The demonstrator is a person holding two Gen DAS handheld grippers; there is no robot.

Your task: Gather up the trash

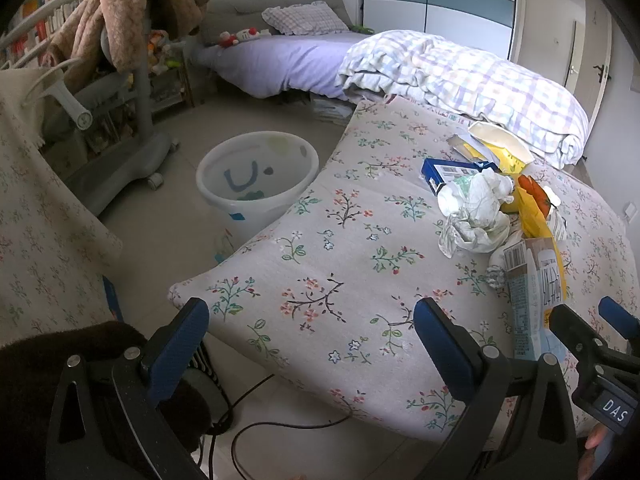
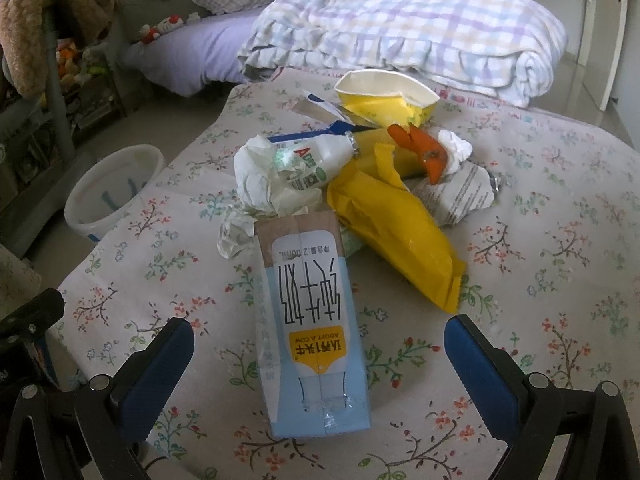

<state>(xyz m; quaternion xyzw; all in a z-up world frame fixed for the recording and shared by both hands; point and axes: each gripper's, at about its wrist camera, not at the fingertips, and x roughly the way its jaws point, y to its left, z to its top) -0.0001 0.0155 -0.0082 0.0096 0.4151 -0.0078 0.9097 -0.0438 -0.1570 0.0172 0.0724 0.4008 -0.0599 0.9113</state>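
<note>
Glossy, apparently paper milk carton [image 2: 312, 320]; cloth cover [image 2: 540, 280].

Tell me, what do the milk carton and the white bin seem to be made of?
Milk carton: apparently coated paperboard, slightly glossy, with folded seams and printed faces. White bin: likely thin plastic, smooth and translucent; light passes through its wall.

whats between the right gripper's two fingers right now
The milk carton lies flat on the floral cloth, right between the open right gripper's blue fingers, touching neither. The right wrist view shows this best.
</note>
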